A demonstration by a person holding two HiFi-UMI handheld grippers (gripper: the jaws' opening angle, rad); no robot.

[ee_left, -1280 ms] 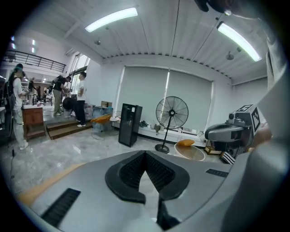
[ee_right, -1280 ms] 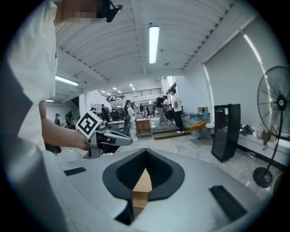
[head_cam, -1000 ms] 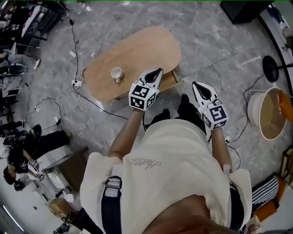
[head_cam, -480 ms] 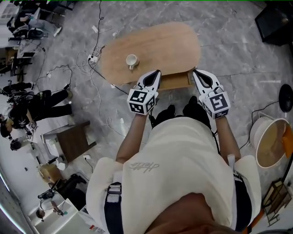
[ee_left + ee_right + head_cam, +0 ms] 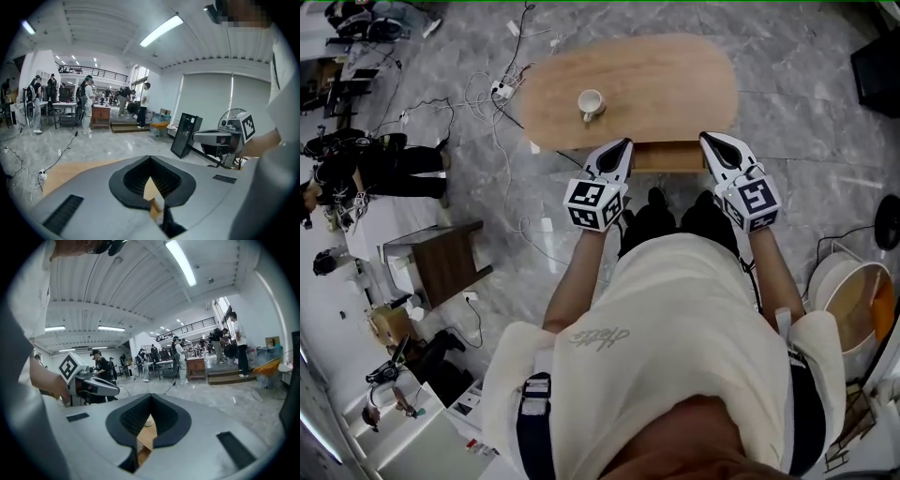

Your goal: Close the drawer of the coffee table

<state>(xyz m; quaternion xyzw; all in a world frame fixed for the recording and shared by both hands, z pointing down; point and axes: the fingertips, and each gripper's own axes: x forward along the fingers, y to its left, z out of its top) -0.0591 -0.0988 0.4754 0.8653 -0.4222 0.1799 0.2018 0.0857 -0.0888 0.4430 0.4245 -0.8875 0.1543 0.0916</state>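
**Drawer standing partly out, both grippers at its front**

An oval, light-wood low bench [image 5: 661,80] is seen on a grey marbled floor [image 5: 797,103], directly ahead of the person. A shallow wooden drawer [image 5: 667,157] is found projecting from the near side of the bench, right of centre, and is not pushed home.

The left hand-held gripper [image 5: 622,146] is held at the left end of the drawer front. Its jaws are seen brought together at the tips, with nothing gripped; only pale wood is visible through the gap behind them.

The right hand-held gripper [image 5: 710,139] is held at the right end of the drawer front. Its jaws are likewise closed tip to tip and empty. Contact between either gripper and the drawer cannot be confirmed from above.

A small white cup [image 5: 590,103] is noted upright on the bench top, left of centre, well apart from both grippers. A white power strip with trailing black cables [image 5: 501,89] is recorded on the floor just beyond the bench's left end.
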